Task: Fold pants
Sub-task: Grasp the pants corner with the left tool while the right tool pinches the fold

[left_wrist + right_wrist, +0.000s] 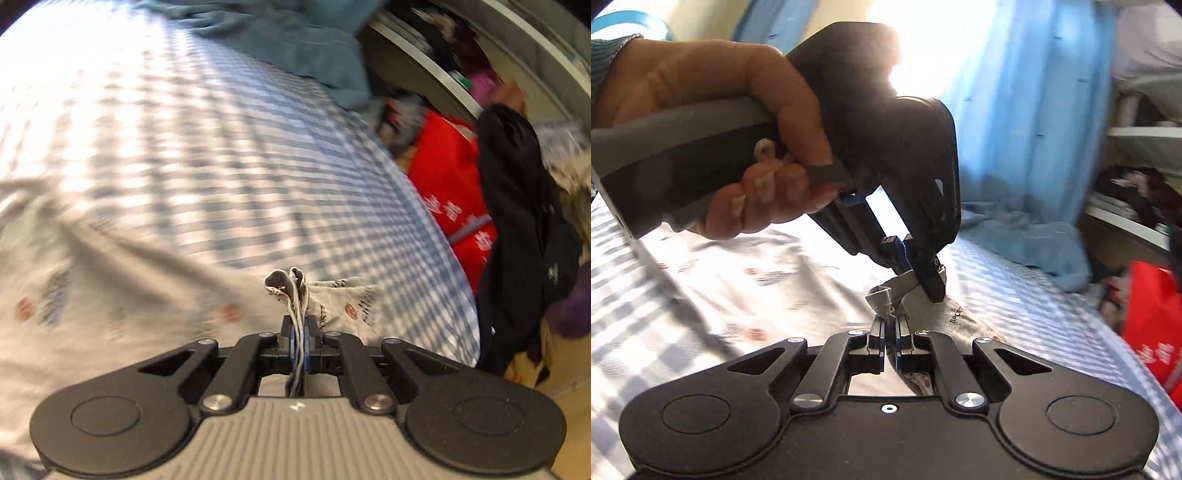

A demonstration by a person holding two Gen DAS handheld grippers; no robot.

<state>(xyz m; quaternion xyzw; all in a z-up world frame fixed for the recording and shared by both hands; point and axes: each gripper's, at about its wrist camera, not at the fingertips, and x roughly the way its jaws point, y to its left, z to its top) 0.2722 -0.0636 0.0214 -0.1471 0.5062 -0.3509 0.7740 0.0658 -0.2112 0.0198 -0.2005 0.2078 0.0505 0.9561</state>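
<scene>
The pants (110, 295) are light grey with small red and blue prints, spread over a blue-and-white checked bed. My left gripper (298, 328) is shut on a bunched edge of the pants, which sticks up between its fingers. In the right wrist view my right gripper (890, 332) is shut on a bunched edge of the pants (746, 273). The left gripper (916, 266) shows there too, held by a hand, pinching the same fabric just beyond my right fingertips.
The checked bed sheet (221, 147) fills the left wrist view, with a teal blanket (295, 37) at its far end. A red bag (450, 177) and dark clothes stand beside the bed on the right. Blue curtains (1015, 92) and shelves (1137, 177) lie beyond.
</scene>
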